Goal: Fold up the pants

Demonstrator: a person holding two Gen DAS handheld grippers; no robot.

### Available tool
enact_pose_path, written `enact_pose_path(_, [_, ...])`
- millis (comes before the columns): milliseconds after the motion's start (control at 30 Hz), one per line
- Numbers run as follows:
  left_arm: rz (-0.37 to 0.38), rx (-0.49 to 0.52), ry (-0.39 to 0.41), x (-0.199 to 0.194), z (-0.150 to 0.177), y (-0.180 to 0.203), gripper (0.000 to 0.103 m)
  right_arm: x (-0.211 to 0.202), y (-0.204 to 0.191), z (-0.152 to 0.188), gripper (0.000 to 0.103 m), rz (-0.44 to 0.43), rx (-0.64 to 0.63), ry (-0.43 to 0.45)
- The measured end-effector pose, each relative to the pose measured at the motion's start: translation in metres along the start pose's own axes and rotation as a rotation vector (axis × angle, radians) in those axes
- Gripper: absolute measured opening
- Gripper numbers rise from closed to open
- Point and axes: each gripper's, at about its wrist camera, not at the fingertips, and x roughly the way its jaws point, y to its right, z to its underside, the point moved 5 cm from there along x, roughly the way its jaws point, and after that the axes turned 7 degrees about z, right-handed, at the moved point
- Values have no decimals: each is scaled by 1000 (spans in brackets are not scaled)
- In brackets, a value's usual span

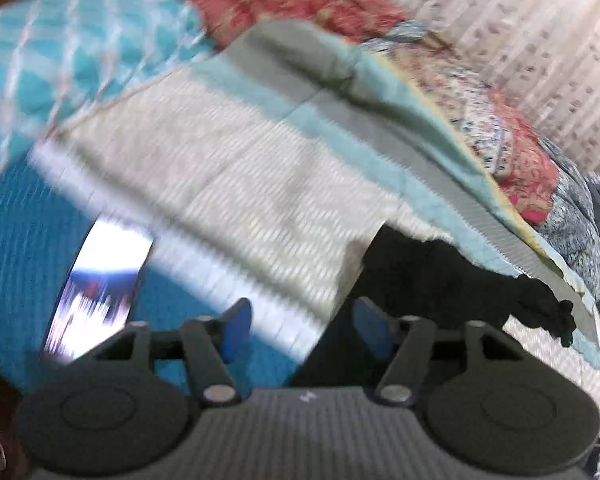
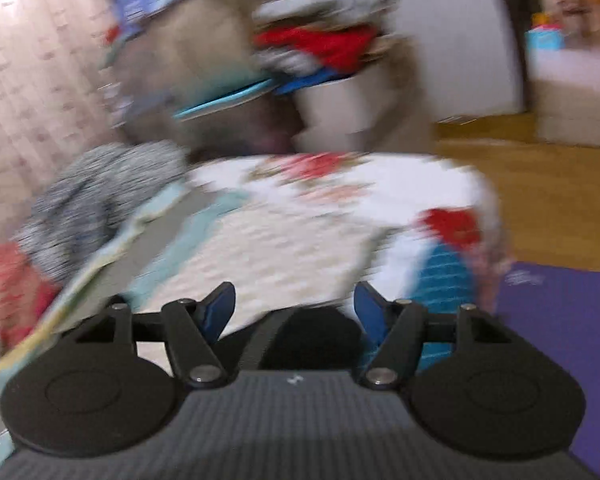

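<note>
Both the left gripper and the right gripper have their fingers spread apart, grasping nothing, with the black pants lying on the bed just beyond them. I would pinch matching edges before lifting. Blur hides the pants' outline.

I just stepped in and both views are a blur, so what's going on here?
A person is working over a bed with a gripper in each hand, folding black pants. Both the left gripper and the right gripper are open and hold nothing. In the left view the pants lie on the pale quilt, just beyond the right-hand finger. In the right view a dark cloth shows low between the fingers, probably the same pants.
</note>
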Motion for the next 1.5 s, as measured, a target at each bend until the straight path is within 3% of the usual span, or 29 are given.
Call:
enact_pose_path(67, [9,47,-3,25,-17,19,77,8,-30,4,68,-83,-29,-60])
enact_pose_path(200, [39,59,-44,83,-36,47,80,32,-105,16,68,-212,-134,-156])
enact_pose_path(467, [72,-63,-147,169,-35,44,80,116,-241,15,68,-257,-314,-237])
enact_pose_path(567, [104,-81,-161,183,-34,45,86,157,-286,25,68,-235,-379,-258])
enact_pose_path(633, [139,-91,-177,190,-34,48,85,187,-304,27,68,-174,-402,-247])
enact_pose_path(700, [160,-85,-195,195,-33,52,71,220,-309,25,68,-105,-364,-257])
enact_pose_path(833, [140,-37,-191,199,-32,62,62,280,-299,26,68,18,-209,-370])
enact_pose_path(933, [145,-11,-189,200,-31,67,47,304,-295,42,64,78,-264,-435])
enact_pose_path(1000, [139,8,-185,201,-30,69,33,302,-298,54,36,105,-351,-384])
enact_pose_path(1067, [108,38,-169,201,-29,74,29,297,-299,59,10,76,-379,-376])
enact_pose_path(1133, [102,27,-148,196,-33,75,26,286,-300,47,9,39,-341,-322])
enact_pose_path(1200, [143,-18,-112,183,-44,71,21,265,-301,24,9,-31,-285,-235])
enact_pose_path(1300, [180,-86,-49,156,-56,59,20,220,-295,-26,9,-202,-155,-81])
enact_pose_path(1400, [192,-143,-19,133,-56,40,20,167,-263,-67,9,-373,-49,54])
enact_pose_path(1500, [166,-181,-31,124,-41,20,20,147,-208,-78,10,-406,-14,84])
